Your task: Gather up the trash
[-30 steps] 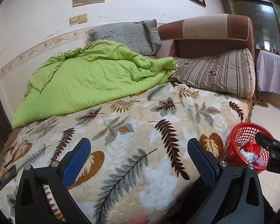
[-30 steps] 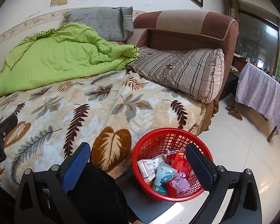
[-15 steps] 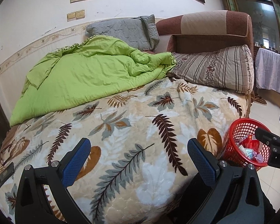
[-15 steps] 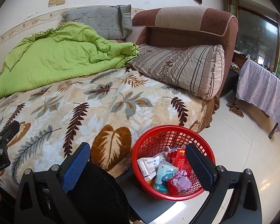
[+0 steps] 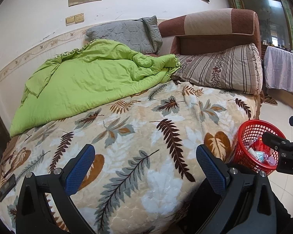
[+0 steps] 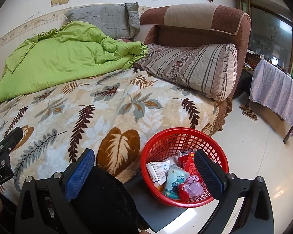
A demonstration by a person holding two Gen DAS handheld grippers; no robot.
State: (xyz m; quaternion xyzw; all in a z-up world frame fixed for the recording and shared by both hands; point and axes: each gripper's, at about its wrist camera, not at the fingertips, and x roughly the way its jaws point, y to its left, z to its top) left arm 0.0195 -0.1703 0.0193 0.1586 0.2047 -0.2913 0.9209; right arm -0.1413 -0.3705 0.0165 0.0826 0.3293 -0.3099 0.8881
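Both grippers hang low at the foot of the bed, nothing in either. The right gripper [image 6: 144, 165] has its blue pads spread wide, empty, with the red basket [image 6: 164, 136] just beyond and partly behind its right finger; the left gripper [image 5: 145, 164] is spread the same way, empty, over the leaf-print blanket [image 5: 146, 120]. Trash is in the basket, which sits on a dark flat surface at the bed's corner: a white box [image 6: 158, 170], a blue cartoon packet [image 6: 174, 179], a red wrapper [image 6: 186, 160], and something pinkish in a red wrap [image 6: 191, 188]. Past that, the blanket shows no loose litter that I can make out — only a dark flat object [image 5: 6, 185] at the left edge of the bed, too blurred to call trash or not. Further back are the green quilt [image 5: 84, 81], a striped pillow [image 5: 224, 68], a grey pillow [image 5: 127, 32] and the brown headboard [image 5: 214, 25]. My read: collection looks close to done, and the step in hand is a sweep for leftovers. To do it well, pan slowly along the quilt folds and the pillow seam, where a wrapper could hide — keep the fingers apart and above the fabric so they don't snag the blanket, and keep the basket within the right side's reach.
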